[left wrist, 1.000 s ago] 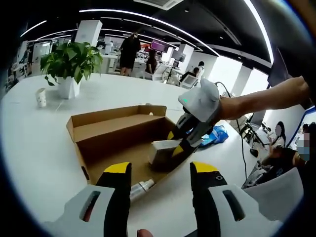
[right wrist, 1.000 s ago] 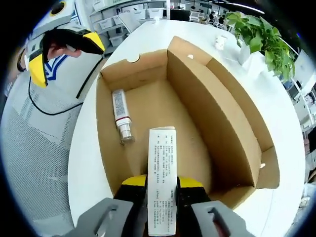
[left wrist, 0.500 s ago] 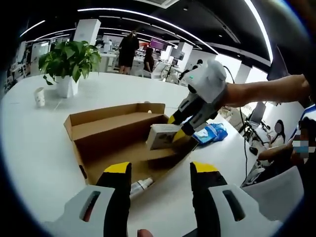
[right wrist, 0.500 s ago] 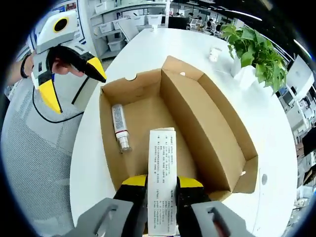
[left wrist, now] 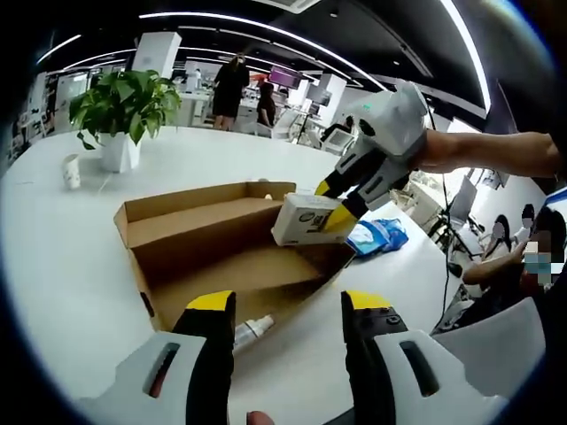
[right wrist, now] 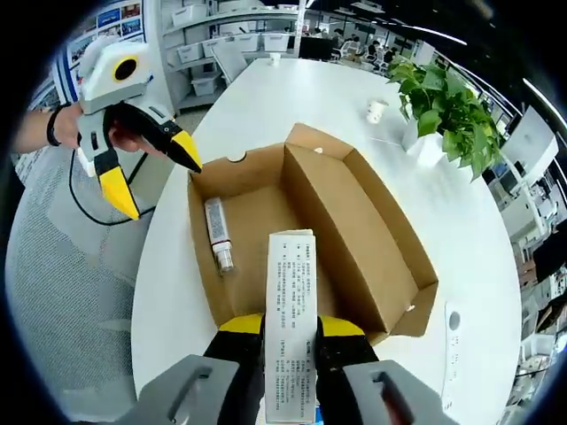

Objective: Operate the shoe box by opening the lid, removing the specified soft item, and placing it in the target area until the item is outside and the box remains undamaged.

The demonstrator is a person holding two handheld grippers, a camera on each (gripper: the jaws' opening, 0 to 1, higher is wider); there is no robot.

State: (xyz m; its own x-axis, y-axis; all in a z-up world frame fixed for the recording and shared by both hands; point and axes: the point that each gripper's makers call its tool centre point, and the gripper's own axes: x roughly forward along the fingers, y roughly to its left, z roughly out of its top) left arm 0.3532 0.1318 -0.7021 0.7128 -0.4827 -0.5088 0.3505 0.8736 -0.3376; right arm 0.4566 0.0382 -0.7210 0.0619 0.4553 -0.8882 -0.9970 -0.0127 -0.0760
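Shoe box (right wrist: 292,239) open on white table (right wrist: 461,230), small tube (right wrist: 218,235) lying inside. Right tool (right wrist: 291,332) clamped on white carton (right wrist: 291,336), raised above box. Left tool (left wrist: 288,305) open, empty, near box.

The right gripper (right wrist: 291,332) rises from six o'clock, jaws clamped on a white printed carton (right wrist: 291,310) held above the open shoe box (right wrist: 372,239); a small tube (right wrist: 218,234) lies on the box floor toward nine o'clock; the left gripper (right wrist: 151,164), jaws spread, hangs at ten o'clock; a potted plant (right wrist: 443,102) stands at two o'clock on the white table (right wrist: 292,97).
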